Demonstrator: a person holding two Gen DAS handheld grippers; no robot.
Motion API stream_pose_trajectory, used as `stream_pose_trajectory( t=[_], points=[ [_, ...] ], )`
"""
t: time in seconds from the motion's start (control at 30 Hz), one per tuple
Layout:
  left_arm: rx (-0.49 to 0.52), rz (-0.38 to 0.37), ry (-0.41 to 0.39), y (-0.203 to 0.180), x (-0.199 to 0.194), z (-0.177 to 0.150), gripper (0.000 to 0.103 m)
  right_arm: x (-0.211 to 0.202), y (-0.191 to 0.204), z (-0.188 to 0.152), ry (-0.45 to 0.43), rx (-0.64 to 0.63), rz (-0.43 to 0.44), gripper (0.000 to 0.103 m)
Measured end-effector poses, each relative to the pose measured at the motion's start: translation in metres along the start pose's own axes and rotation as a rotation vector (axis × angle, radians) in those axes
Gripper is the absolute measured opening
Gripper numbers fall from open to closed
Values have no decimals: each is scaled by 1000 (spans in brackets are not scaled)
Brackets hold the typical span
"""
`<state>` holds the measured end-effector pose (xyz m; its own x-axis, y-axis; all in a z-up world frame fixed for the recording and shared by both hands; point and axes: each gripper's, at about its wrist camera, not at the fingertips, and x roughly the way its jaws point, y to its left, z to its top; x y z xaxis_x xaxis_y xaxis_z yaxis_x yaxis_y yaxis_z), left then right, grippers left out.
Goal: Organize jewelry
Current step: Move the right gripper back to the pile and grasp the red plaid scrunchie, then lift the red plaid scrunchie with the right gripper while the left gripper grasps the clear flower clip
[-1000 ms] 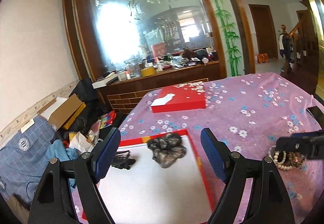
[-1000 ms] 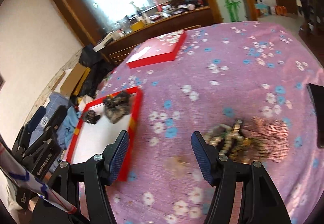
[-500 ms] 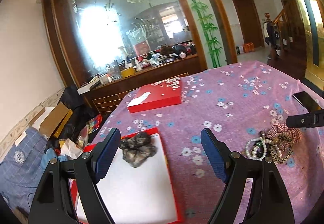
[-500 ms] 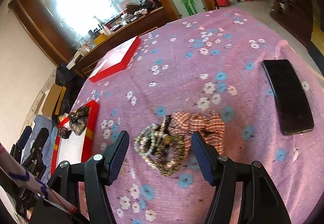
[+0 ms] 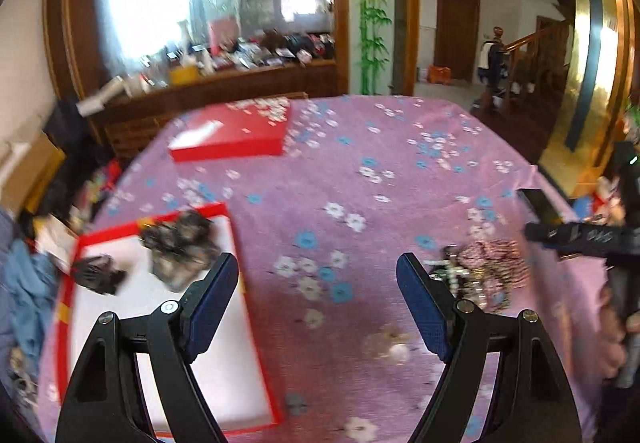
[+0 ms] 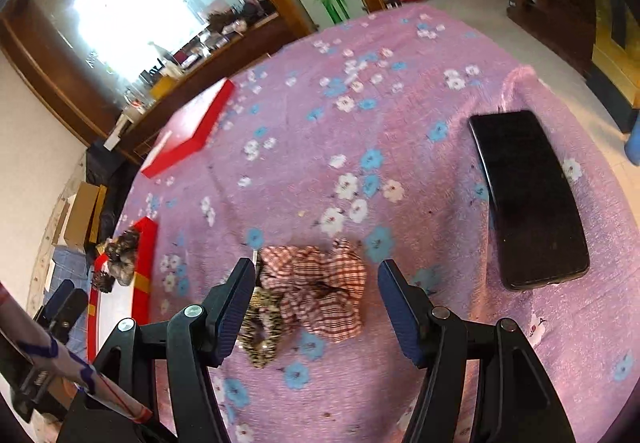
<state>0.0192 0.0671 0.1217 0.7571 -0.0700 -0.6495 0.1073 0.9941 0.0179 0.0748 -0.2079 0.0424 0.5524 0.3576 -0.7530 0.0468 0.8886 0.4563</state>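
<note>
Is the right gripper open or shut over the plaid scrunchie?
Open: the right gripper has its blue pads spread either side of the red plaid fabric scrunchie, gripping nothing.

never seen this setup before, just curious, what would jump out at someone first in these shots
Probably the purple flowered tablecloth that fills both views. In the right wrist view a red-checked scrunchie lies framed between the open fingers of the right claw, with a black phone flat on the cloth to its right. In the left wrist view the open left claw hangs beside a red-rimmed white tray holding dark hair pieces.
</note>
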Motion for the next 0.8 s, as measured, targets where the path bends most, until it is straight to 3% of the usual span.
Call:
stream_pose_trajectory(
  t=[0.17, 0.4, 0.47, 0.53, 0.57, 0.63, 0.8],
  points=[
    [-48, -99, 76, -7, 18, 0, 80, 21, -4, -6, 73, -8, 7, 68],
    [-73, -138, 126, -10, 37, -6, 80, 45, 6, 0, 117, -35, -35, 68],
    [-72, -143, 135, -9, 41, -8, 80, 51, 10, 2, 114, -60, -50, 61],
    [-73, -152, 142, -9, 43, -11, 80, 55, 13, 2, 118, -78, -20, 22],
    [-73, -158, 147, -9, 44, -13, 80, 55, 14, 1, 110, -76, 1, 19],
    [-69, -172, 162, -9, 47, -17, 80, 50, 13, 1, 59, -80, 16, 13],
    [-35, -192, 172, -20, 58, -30, 80, 0, 10, 9, -203, -104, 24, 12]
  ],
)
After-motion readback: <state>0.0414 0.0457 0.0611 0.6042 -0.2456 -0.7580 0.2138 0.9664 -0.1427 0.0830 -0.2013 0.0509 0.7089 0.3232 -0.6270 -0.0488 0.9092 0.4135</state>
